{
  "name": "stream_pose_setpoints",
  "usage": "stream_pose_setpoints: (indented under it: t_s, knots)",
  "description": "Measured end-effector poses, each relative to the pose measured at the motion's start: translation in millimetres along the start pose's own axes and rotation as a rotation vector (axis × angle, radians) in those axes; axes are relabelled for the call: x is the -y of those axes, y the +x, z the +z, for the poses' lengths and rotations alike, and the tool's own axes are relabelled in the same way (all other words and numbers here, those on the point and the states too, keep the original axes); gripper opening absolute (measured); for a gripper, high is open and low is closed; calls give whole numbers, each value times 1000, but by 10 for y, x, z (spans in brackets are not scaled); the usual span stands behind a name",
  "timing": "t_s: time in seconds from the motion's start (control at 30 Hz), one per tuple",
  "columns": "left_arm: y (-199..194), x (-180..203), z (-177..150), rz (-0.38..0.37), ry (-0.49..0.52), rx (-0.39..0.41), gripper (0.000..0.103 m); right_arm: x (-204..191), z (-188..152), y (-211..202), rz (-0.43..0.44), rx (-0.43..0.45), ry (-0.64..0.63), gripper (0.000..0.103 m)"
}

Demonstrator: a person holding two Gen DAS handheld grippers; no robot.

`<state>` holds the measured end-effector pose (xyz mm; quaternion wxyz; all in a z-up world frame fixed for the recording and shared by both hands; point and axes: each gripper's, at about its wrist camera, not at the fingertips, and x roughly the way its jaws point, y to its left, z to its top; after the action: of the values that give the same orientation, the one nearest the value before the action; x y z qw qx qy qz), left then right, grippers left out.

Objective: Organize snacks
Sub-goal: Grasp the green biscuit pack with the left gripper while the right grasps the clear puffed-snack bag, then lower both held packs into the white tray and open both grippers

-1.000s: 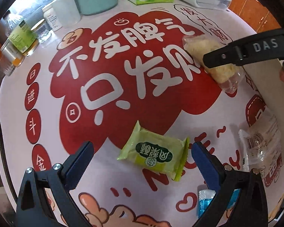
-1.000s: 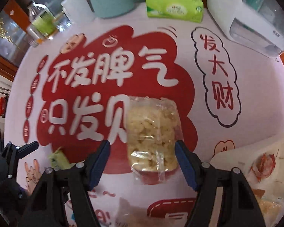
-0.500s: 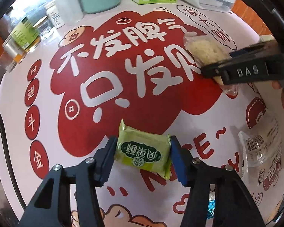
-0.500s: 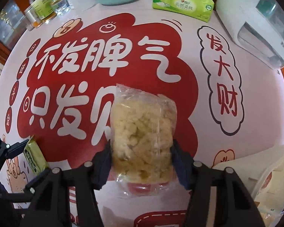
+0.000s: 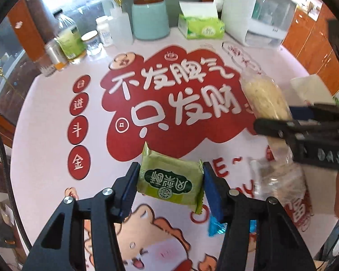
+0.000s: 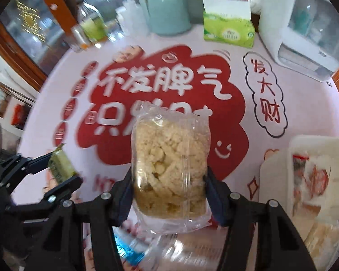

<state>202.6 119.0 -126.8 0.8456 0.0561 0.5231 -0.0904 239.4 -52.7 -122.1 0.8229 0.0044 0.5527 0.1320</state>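
Note:
My left gripper [image 5: 169,180] is shut on a green wrapped snack [image 5: 169,183], held clear above the red and pink tablecloth [image 5: 56,117]. The right gripper [image 6: 169,194] is shut on a clear packet of pale yellow crispy snack [image 6: 169,155], also lifted off the cloth. In the left wrist view the right gripper [image 5: 305,133] and its clear packet [image 5: 266,99] hang at the right. In the right wrist view the left gripper [image 6: 34,176] shows at the lower left with the green snack [image 6: 61,167] between its fingers.
A white box [image 6: 309,180] with wrapped snacks stands at the right. A clear packet [image 5: 278,180] and a blue wrapped snack [image 5: 217,225] lie on the near cloth. At the back stand a teal container [image 5: 150,18], tissue box [image 5: 201,27], white appliance [image 5: 255,11] and bottles [image 5: 70,40].
Both grippers closed on their snacks and lifted them off the cloth. The table now looks farther away in both views.

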Motion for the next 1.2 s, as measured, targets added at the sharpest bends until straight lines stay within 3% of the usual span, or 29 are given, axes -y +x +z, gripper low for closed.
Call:
stream_pose_setpoints:
  t_s: [0.27,0.57,0.97,1.2]
  knots:
    - [-680,401,-61,-19,-14,93,53,95,-470,-745,88,128,52,57]
    - [-1310,1289,78,-68,25,219,53,554,-927,-1515,100,260,93,57]
    - [-1369,2706,445,-126,83,241,53,1581,-1305,-2232,56,371,178,58]
    - [-1160,3151,628,-129,77,201,54,2187,-1209,-2389,32,396,240,58]
